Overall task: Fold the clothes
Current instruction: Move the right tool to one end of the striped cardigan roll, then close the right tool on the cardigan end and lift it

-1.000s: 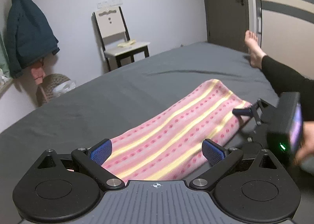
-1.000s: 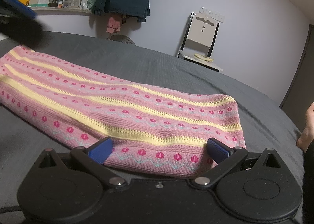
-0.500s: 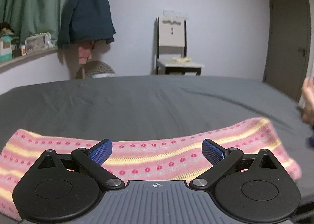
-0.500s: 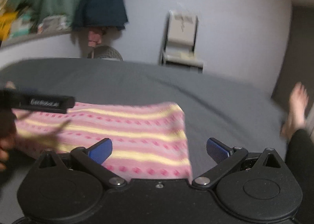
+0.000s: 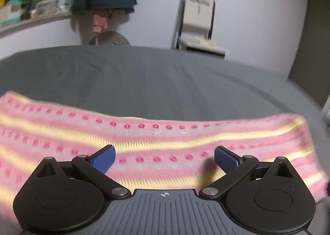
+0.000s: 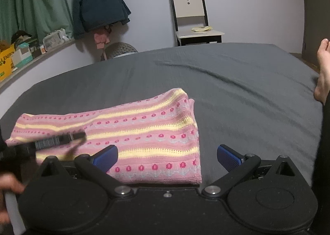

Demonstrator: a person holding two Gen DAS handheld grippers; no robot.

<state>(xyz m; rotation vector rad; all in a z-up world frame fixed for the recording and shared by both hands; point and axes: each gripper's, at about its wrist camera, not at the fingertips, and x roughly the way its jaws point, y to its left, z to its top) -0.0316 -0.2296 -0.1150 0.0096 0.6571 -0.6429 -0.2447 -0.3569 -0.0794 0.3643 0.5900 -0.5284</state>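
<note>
1. Left claw [image 5: 164, 157]: blue ridged pads spread wide, pinching nothing, hanging over the pink knit cloth [image 5: 156, 144].
2. Right claw [image 6: 167, 157]: pads spread wide too, nothing pinched; cloth [image 6: 144, 132] lying flat on the gray bed [image 6: 237, 94], its near edge just in front of and between the pads, more toward the left pad.
3. Only in the right view: a bare foot [image 6: 322, 70] far off to the right of the claw, a black sleeve [image 6: 321, 152] beside the right pad, and a black blurred bar of the other tool over the cloth's left part.
4. Only in the left view: cloth reaching across the whole width, blurry.
5. Cloth: soft knit, long folded shape, pink with yellow stripes and rows of small red dots.
6. Bed sheet: dark gray, a few thin wrinkles.
7. Far beyond both claws: a pale chair [image 6: 191, 16] by the wall, a dark jacket [image 6: 99, 4] hanging up.
</note>
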